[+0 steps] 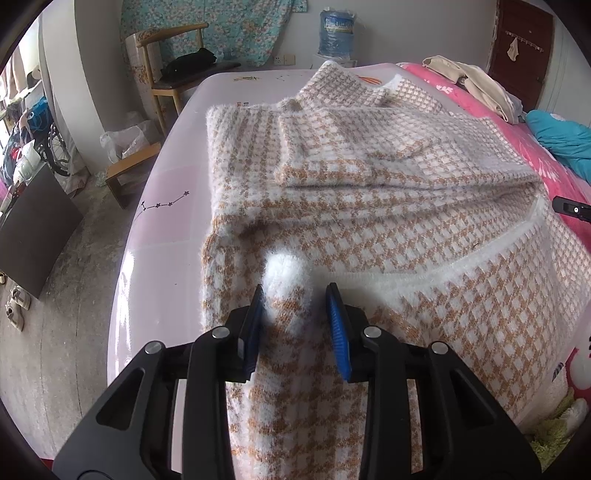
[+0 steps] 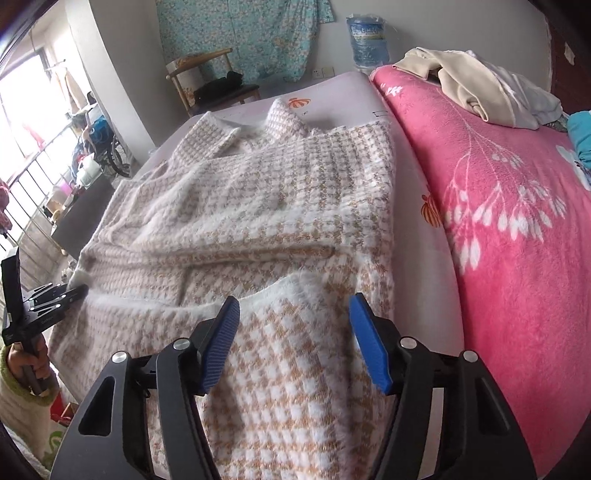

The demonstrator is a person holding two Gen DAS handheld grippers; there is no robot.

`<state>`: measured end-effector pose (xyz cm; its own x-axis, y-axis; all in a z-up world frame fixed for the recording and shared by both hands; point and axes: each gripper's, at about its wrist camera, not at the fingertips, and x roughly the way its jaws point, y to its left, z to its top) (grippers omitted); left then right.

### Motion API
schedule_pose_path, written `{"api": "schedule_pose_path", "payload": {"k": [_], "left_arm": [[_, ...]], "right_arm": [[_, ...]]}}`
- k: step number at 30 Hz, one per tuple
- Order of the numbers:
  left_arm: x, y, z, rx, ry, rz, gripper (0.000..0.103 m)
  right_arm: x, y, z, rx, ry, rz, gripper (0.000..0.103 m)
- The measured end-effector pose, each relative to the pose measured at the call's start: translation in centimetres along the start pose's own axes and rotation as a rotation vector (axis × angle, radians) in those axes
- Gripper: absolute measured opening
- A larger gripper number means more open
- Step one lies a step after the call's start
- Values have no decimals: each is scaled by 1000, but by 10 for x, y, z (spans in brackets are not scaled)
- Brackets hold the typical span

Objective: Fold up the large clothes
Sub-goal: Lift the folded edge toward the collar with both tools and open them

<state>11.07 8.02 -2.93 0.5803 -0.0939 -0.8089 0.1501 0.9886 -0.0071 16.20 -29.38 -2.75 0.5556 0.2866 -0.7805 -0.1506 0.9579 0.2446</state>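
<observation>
A fuzzy white-and-tan houndstooth sweater (image 1: 369, 206) lies on the bed, sleeves folded in and its lower part doubled up toward the collar; it also shows in the right wrist view (image 2: 258, 206). My left gripper (image 1: 295, 295) is shut on the sweater's white hem corner (image 1: 288, 273), bunched between the blue pads. My right gripper (image 2: 293, 306) is open over the sweater's hem at the near right, its pads apart with fabric lying between them. The left gripper (image 2: 55, 299) also shows at the sweater's left edge.
The pale lilac sheet (image 1: 170, 206) covers the bed's left part, a pink floral blanket (image 2: 517, 221) the right. Beige clothes (image 2: 480, 88) and a teal item (image 1: 565, 144) lie on the blanket. A wooden chair (image 1: 177, 70), a water jug (image 1: 336, 33) and a dark board (image 1: 33, 229) stand beyond the bed.
</observation>
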Motion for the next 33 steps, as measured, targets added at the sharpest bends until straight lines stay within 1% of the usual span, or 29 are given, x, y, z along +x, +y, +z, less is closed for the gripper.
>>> {"api": "schedule_pose_path", "payload": {"k": [2, 4, 5, 6, 7, 9, 12, 15, 18, 20, 22, 25, 26, 30, 33], "left_arm": [[0, 0, 0, -3, -2, 0, 31], [-1, 0, -1, -3, -8, 6, 31], [-1, -1, -1, 2, -12, 13, 29], [-3, -3, -2, 12, -18, 24, 26], [-4, -6, -3, 28, -26, 41, 17], [-10, -12, -3, 66, -48, 63, 11], [-29, -16, 6, 92, -116, 84, 10], [-47, -13, 27, 96, -198, 91, 10], [-47, -14, 50, 109, -242, 113, 10], [-35, -17, 59, 113, -238, 119, 10], [-15, -17, 64, 108, -198, 116, 10], [12, -21, 58, 123, -135, 135, 11], [18, -22, 54, 129, -126, 142, 11], [29, -28, 43, 161, -130, 181, 11], [30, -31, 42, 179, -139, 205, 14]], "right_arm": [[12, -3, 1, 12, 33, 6, 54], [19, -4, -3, 32, 76, 3, 43], [21, -5, -5, 37, 91, 9, 40], [21, -4, -8, 32, 102, 7, 32], [19, -3, -12, 24, 109, 6, 20], [14, 0, -17, 21, 108, 20, 10], [-6, 10, -14, -22, 37, -26, 8], [-26, 13, 4, -26, -42, -30, 8], [-32, 14, 23, -36, -95, -44, 8], [-27, 11, 30, -21, -104, -53, 8], [-14, 5, 30, -4, -85, -63, 8], [10, -4, 24, 17, -42, -82, 8], [17, -7, 22, 23, -30, -84, 8], [34, -11, 16, 32, -7, -86, 8], [38, -12, 15, 33, 3, -86, 9]]}}
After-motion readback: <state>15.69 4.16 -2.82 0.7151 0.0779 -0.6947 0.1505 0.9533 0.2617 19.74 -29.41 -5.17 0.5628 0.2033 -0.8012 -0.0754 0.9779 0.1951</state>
